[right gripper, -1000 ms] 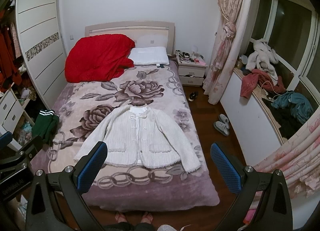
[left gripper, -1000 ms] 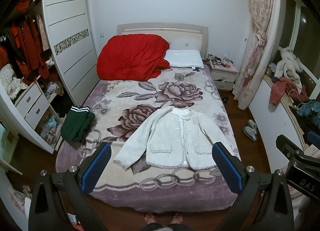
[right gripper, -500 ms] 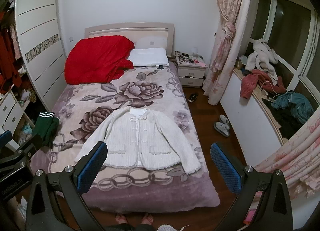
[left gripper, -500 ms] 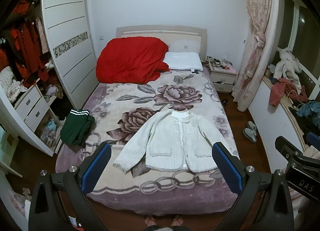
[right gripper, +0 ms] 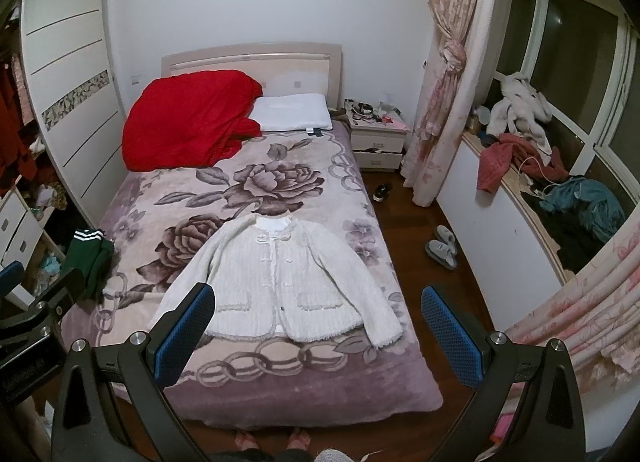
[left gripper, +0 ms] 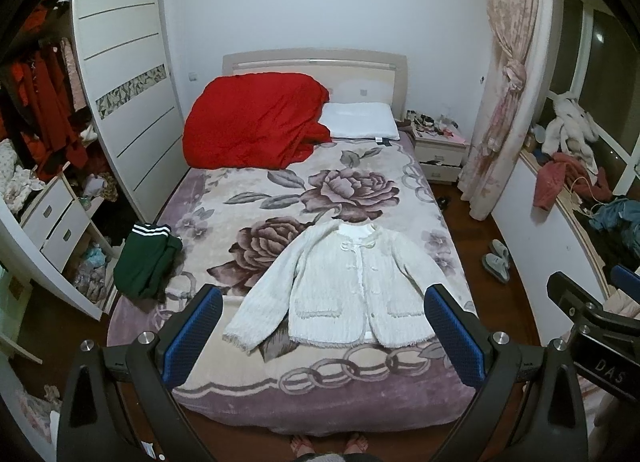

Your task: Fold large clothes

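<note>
left tool (left gripper: 323, 332): fingers spread wide, released, holding nothing, raised above the foot of the bed
right tool (right gripper: 318, 336): also spread wide, released, nothing gripped, raised beside the left one
white cardigan (left gripper: 352, 288): just ahead of both tools, flat on the bed (left gripper: 248, 230), buttoned, sleeves angled out, hem toward the tools
green garment (left gripper: 148, 258): ahead-left of the tools, at the bed's left edge
red quilt (left gripper: 256, 128): far ahead, bunched at the headboard
pillow (left gripper: 360, 120): far ahead, touching the quilt's right side
slippers (right gripper: 442, 248): on the floor, ahead-right of the right tool
</note>
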A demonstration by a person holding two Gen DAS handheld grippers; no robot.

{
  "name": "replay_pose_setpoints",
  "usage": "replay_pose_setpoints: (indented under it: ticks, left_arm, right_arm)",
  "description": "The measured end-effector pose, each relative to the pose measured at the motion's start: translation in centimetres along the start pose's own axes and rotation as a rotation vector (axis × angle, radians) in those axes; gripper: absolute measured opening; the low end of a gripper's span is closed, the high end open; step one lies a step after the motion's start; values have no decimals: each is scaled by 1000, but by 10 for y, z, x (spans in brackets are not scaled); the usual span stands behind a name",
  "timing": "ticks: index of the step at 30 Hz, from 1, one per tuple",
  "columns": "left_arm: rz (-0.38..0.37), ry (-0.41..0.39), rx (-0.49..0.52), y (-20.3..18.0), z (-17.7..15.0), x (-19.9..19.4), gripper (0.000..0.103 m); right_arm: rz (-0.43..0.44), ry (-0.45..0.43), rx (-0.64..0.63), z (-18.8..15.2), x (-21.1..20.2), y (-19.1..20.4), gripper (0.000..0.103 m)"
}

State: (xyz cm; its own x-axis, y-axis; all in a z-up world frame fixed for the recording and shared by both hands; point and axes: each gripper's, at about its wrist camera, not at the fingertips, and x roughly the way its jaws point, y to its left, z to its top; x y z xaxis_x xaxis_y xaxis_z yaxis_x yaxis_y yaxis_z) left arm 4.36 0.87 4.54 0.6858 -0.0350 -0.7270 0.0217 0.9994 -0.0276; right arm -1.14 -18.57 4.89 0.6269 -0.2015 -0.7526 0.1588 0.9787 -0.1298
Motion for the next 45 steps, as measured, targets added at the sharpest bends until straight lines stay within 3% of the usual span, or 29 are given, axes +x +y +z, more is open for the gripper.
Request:
replay_pose_setpoints:
  ticks: [4, 9, 13, 16, 19, 23, 29, 32, 36, 39, 40, 41, 42, 43, 45]
  left_arm:
    - [6, -8, 11, 3, -10, 18, 103]
    - [59, -52, 56, 11, -21, 70, 103]
    - [123, -70, 79, 14, -36, 129, 103]
    - [162, -35, 93, 10, -51, 190, 103]
    - [187, 31, 98, 4, -66, 247, 103]
    - [250, 122, 99, -17, -90, 324, 103]
    - [349, 311, 83, -46, -142, 443, 103]
    - [389, 416, 64, -56, -174, 496, 103]
    - [416, 516, 51, -73, -204, 553, 103]
    - [413, 542, 51, -91, -218, 579, 103]
    - [409, 547, 58, -96, -218, 586, 103]
    - [403, 549, 64, -99, -218, 592, 103]
    - [394, 549, 73, -104, -218, 598, 103]
    - [387, 545, 83, -109, -218, 602, 103]
    - [373, 539, 106, -115, -216, 607, 103]
  right_arm:
    - [-13, 21, 8, 11, 13, 9, 103]
    - [-34, 57, 51, 21, 71, 27, 103]
    - [-18, 136, 110, 8, 153, 25, 103]
    - [-15, 239, 175, -14, 244, 6, 103]
    - [-49, 344, 253, -49, 336, -32, 103]
    - [-88, 455, 428, -113, 447, -113, 82]
    - [-14, 609, 877, -240, 615, -253, 82]
    - [-16, 648, 1078, -304, 674, -304, 82]
    - [40, 649, 1235, -363, 736, -331, 82]
    - [74, 644, 1246, -369, 757, -323, 84]
    - [76, 619, 1237, -365, 756, -318, 81]
    - [77, 588, 1214, -358, 757, -313, 63]
    - [72, 588, 1194, -352, 753, -306, 35]
    - [91, 580, 1167, -346, 754, -300, 18]
    - [102, 562, 1131, -334, 752, -295, 14]
